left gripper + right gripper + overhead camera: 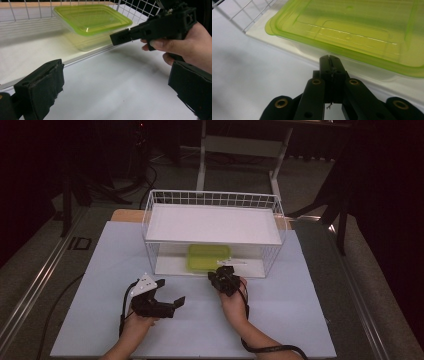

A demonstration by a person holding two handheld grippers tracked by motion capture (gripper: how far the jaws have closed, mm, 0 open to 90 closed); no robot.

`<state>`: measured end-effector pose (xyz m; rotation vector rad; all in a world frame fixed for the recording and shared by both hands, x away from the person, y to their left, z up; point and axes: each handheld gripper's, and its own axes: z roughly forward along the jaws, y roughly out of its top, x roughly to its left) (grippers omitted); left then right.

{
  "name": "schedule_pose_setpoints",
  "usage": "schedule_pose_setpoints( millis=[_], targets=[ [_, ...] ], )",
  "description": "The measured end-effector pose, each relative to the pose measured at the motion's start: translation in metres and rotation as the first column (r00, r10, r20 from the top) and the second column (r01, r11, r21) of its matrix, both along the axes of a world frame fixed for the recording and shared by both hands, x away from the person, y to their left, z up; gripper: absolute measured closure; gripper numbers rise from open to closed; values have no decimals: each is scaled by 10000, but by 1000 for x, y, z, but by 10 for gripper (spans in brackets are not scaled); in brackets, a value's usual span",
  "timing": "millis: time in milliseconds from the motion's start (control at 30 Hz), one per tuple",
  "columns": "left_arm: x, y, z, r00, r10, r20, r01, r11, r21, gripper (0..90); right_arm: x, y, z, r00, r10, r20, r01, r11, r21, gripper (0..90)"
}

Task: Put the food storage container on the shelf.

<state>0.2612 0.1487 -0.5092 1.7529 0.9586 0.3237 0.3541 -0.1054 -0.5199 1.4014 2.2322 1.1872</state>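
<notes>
Item: one shallow food container (208, 257), clear body under a lime-green lid, lying flat on the lower shelf of a white wire rack (270, 205) at its open front, so it can be reached without lifting anything over the wire. Rack stands at the far middle of a pale blue table (300, 320) and carries a solid white upper shelf (212, 222) above the container. Right gripper (330, 58): jaws pressed together with nothing between them, tips level with the container's near edge just below the lid's lip; whether they touch the plastic cannot be told. Held low and pointed inward, it is placed, in my judgement, to nudge or hook the container toward the table (closed jaws make a narrow probe that fits under the lip). In the left gripper view the same gripper (152, 28) and the hand around it show just beside the container's corner. Left gripper (167, 296): jaws spread wide, empty, resting above the bare table well short of the rack, angled toward the container, probably waiting to receive it.
</notes>
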Motion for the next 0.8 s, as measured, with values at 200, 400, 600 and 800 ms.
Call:
schedule_pose_setpoints(
  millis=[200, 400, 600, 800],
  targets=[
    [0, -2, -4, 9999, -73, -87, 74, 9999, 83, 11, 12, 2, 0, 9997, -209, 118, 209, 9998, 3, 900],
    [0, -1, -3, 9999, -99, -43, 100, 9999, 122, 11, 22, 8, 0, 9995, -326, 56, 326, 9994, 78, 900],
    [-2, -1, -3, 9999, -30, 158, 25, 9996, 294, 11, 33, 12, -1, 9990, -411, 169, 413, 9991, -100, 900],
    [-1, -2, -4, 9999, -36, 128, 32, 9995, 304, 11, 39, 14, 1, 9983, -574, -64, 575, 9983, 14, 900]
  ],
)
